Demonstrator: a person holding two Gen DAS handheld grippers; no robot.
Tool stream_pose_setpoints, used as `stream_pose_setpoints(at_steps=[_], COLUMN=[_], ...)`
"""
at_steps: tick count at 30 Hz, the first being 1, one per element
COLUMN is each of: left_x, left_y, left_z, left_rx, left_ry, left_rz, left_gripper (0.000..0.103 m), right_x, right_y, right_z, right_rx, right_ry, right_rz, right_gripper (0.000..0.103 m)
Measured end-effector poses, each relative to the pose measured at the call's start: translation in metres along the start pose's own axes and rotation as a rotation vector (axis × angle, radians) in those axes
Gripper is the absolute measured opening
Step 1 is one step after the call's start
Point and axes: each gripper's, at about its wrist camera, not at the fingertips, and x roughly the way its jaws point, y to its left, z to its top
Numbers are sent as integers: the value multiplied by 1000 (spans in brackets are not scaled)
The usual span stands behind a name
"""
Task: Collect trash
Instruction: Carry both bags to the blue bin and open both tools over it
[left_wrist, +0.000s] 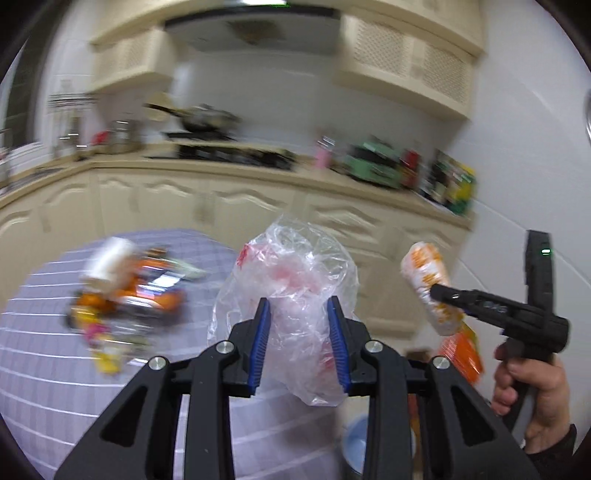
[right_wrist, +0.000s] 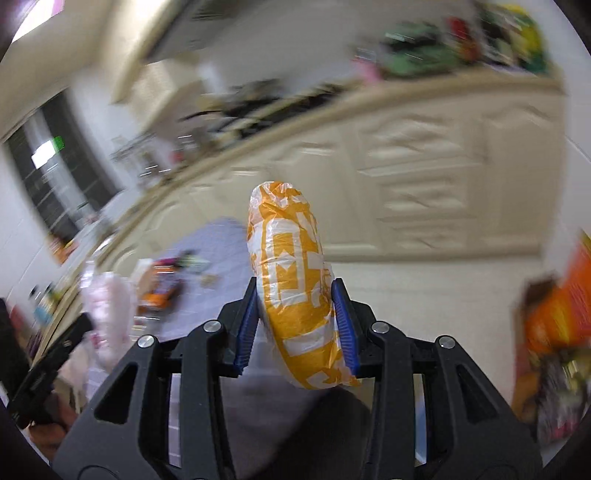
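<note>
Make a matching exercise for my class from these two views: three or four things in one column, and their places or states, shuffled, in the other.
Things
1. clear plastic bag
2. orange-and-white wrapper
3. litter pile
4. blue bin

Places
A. on the checked tablecloth
B. held in the left gripper
C. low, behind the left gripper
D. held in the right gripper

Pairs: 1-B, 2-D, 3-A, 4-C

A crumpled clear plastic bag (left_wrist: 291, 295) with red print sits upright between blue pads, lifted off the table. An orange-and-white rolled wrapper (right_wrist: 295, 284) stands tilted, pinched mid-length. A blurred heap of wrappers (left_wrist: 125, 291) lies on the lilac checked tablecloth (left_wrist: 44, 369).
</note>
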Motion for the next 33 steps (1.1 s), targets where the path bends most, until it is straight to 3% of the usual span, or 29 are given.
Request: stream_pose_setpoints(at_steps=[5, 9, 17, 20, 21, 22, 23, 24, 26, 30, 33], left_x=[63, 123, 241, 279, 289, 296, 301, 303, 295, 278, 248], left_y=[-73, -117, -165, -178, -180, -181, -180, -178, -172, -159, -149], left_z=[-35, -80, -173, -197, -204, -209, -212, -212, -211, -192, -165], left_rx=[101, 155, 219, 234, 240, 239, 237, 234, 231, 247, 217], left_ry=[141, 308, 605, 687, 706, 718, 727, 724, 705, 625, 563], left_rz=[-165, -264, -334, -363, -361, -361, -355, -339, -335, -291, -272], left_gripper=[31, 31, 31, 37, 50, 60, 80, 86, 88, 92, 93], right_x=[4, 19, 52, 62, 65, 67, 68, 68, 69, 70, 69], right_y=[-95, -155, -212, -230, -235, -239, -242, -245, -246, -240, -231], right_z=[-38, -77, -121, -132, -135, -140, -144, -148, -153, -154, -149], right_rx=[165, 274, 415, 445, 459, 483, 505, 516, 521, 520, 511], right_ry=[82, 173, 281, 307, 312, 316, 319, 323, 328, 326, 314], right_rz=[-162, -225, -268, -288, -291, -292, -294, -303, -310, -334, -343], right_gripper=[38, 38, 39, 45, 49, 54, 65, 71, 74, 94, 97])
